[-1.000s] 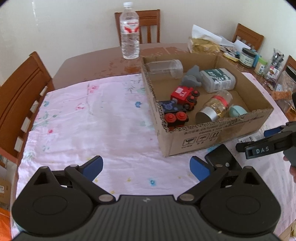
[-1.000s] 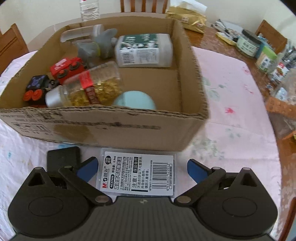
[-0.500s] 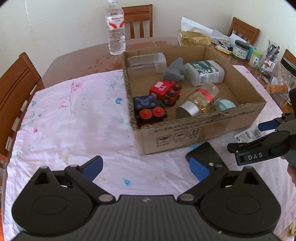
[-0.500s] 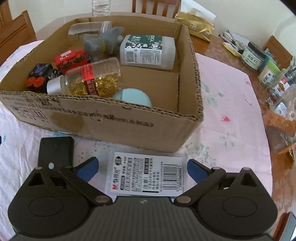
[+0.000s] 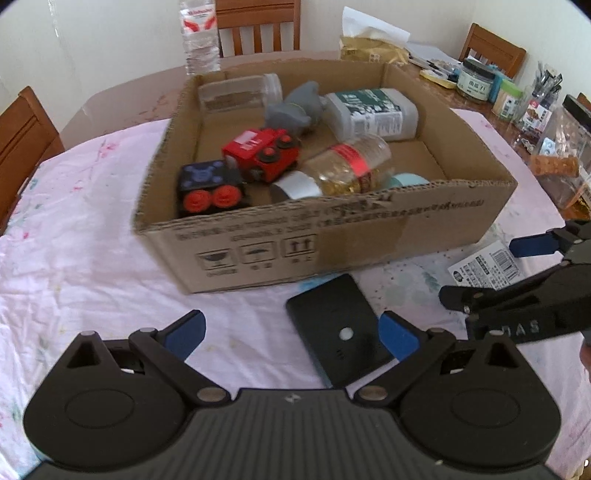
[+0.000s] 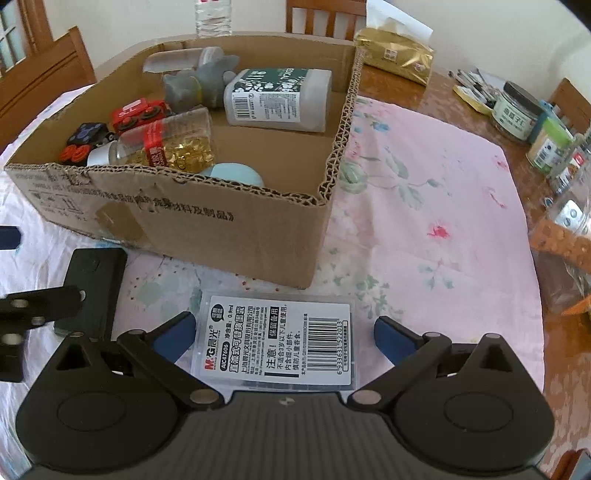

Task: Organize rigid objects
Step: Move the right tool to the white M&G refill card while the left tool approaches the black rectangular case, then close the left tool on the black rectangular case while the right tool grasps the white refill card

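Both of my grippers hang low over the pink cloth with their blue pads spread wide and nothing between the tips yet. Between the fingers of my right gripper lies a flat labelled case, barcode up, flat on the cloth just in front of the box's near corner. My left gripper has a black slab just inside its right pad; the slab lies flat near the box's front wall, and I cannot tell whether the pad touches it.

Beyond both, the cardboard box holds a black toy car and a red one, a capsule bottle on its side, a pale blue lid, a grey toy, a white bottle and a clear jar.

Farther back stand a water bottle, a gold bag, and jars along the table's right edge.
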### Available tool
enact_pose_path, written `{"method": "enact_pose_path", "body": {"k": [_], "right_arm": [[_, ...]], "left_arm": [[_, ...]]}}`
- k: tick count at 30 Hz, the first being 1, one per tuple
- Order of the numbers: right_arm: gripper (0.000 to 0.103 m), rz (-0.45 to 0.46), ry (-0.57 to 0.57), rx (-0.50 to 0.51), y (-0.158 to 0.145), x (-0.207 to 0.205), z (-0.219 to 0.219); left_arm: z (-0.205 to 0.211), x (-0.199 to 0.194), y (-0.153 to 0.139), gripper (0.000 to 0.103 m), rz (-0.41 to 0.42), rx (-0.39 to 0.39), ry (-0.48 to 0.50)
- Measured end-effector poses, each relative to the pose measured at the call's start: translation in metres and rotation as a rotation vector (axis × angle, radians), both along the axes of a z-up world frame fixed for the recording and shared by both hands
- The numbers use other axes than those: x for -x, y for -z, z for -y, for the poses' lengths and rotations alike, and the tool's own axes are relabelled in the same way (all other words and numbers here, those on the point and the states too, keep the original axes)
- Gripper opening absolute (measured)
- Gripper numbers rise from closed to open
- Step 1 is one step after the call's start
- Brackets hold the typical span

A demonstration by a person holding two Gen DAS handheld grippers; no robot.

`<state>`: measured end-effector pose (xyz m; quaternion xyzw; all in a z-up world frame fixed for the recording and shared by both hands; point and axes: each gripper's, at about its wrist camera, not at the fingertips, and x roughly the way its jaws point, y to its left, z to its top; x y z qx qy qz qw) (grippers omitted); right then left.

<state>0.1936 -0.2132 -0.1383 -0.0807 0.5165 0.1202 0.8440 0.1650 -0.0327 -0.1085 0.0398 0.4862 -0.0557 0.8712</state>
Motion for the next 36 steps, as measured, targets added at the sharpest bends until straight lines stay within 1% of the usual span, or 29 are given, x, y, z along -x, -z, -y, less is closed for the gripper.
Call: {"method": "enact_pose_path", "body": {"k": [3, 5, 6, 11, 15, 18, 23, 27, 36], "right_arm": [[0.103, 0.01, -0.017, 0.0, 0.0, 0.001, 0.003], [0.103, 0.011, -0.016, -0.006, 0.0, 0.001, 0.007], [0.103, 0.009, -0.022, -0.006, 0.0, 0.0, 0.008], [0.103, 0.0, -0.04, -0.003, 0.0, -0.001, 0.008], [0.103, -0.002, -0.039, -0.002, 0.0, -0.001, 0.007], [0.103, 0.0, -0.038, -0.003, 0.0, -0.001, 0.007], [0.103, 0.007, -0.037, -0.004, 0.0, 0.001, 0.006], [0.103, 0.005, -0.034, -0.004, 0.0, 0.001, 0.006], [0.103, 0.004, -0.028, -0.003, 0.0, 0.001, 0.006]], "left_arm": [[0.006, -0.006, 0.008, 0.1, -0.001, 0.007, -0.006], [0.003, -0.009, 0.012, 0.1, -0.006, 0.031, -0.027], [0.001, -0.01, 0.014, 0.1, -0.015, 0.032, -0.038], [-0.006, -0.008, 0.018, 0.102, -0.025, 0.058, -0.05], [-0.01, -0.004, 0.017, 0.102, -0.029, 0.033, -0.036], [-0.009, -0.006, 0.017, 0.102, -0.041, 0.031, -0.024], [-0.008, -0.005, 0.018, 0.102, -0.038, -0.009, 0.001], [-0.021, -0.003, 0.018, 0.102, -0.046, -0.022, 0.006], [-0.056, 0.007, 0.015, 0.102, -0.063, -0.059, -0.034]]}}
